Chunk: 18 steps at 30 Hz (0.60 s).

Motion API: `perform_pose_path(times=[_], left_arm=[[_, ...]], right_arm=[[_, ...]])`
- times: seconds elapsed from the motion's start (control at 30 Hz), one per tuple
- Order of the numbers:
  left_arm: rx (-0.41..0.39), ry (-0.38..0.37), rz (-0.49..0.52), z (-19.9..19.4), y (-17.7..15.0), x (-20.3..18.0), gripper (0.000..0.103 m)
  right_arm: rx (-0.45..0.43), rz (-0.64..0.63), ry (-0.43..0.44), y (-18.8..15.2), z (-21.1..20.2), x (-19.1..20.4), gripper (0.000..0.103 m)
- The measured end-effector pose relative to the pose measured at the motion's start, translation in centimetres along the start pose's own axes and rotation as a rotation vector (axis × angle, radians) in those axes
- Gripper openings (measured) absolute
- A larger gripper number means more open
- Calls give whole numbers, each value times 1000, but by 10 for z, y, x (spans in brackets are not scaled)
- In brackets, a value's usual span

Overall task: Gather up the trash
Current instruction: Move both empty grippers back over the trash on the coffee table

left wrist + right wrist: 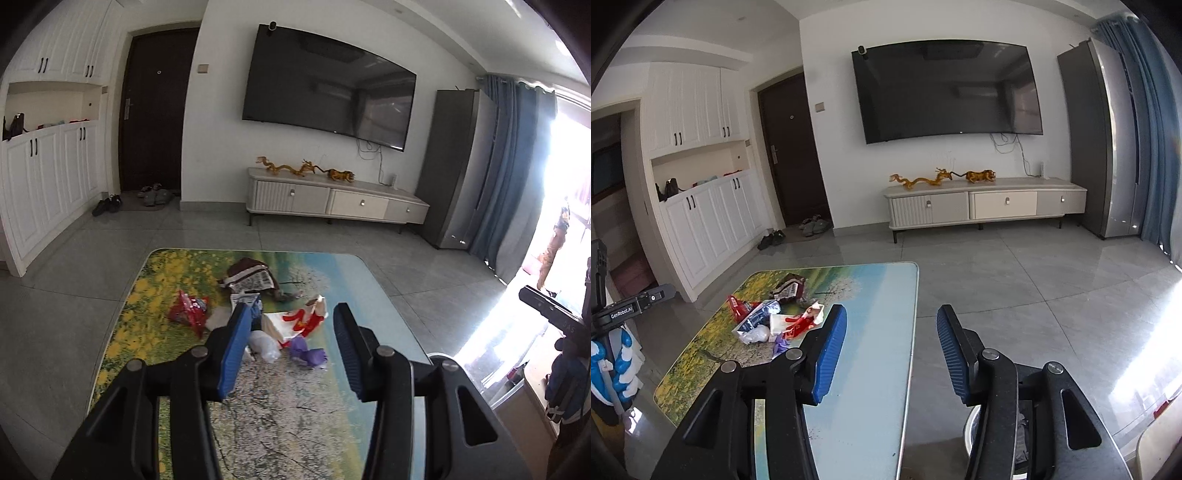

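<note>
Tools both hang released over the worktop (325, 413), nothing between the pads. Left tool (291, 350) points straight at the trash (273, 325), which lies in a heap just ahead of its fingertips: red wrapper (186, 310), clear bag (264, 345), purple scrap (308, 350), brown pack (251, 277) farthest. Right tool (892, 354) hovers over the worktop's right edge, the trash ahead and to its left. Beyond, floor (997, 266), then cabinet (986, 203) and TV (945, 88).
</note>
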State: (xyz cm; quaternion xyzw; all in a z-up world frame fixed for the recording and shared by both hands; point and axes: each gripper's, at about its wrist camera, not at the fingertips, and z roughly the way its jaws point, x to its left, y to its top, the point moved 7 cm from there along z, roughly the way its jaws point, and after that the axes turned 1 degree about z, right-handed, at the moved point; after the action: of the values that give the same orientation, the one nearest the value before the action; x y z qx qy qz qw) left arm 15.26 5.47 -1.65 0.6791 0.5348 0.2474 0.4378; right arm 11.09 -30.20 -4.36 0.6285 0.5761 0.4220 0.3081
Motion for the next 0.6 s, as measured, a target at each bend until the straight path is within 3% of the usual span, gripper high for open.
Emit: perform_pose_path(times=[0.27, 0.6], left_arm=[[60, 81, -50, 16, -9, 51, 52], [208, 82, -47, 89, -31, 61, 52]], right_arm=[[64, -37, 83, -9, 44, 33, 55], [197, -60, 195, -42, 126, 63, 56]])
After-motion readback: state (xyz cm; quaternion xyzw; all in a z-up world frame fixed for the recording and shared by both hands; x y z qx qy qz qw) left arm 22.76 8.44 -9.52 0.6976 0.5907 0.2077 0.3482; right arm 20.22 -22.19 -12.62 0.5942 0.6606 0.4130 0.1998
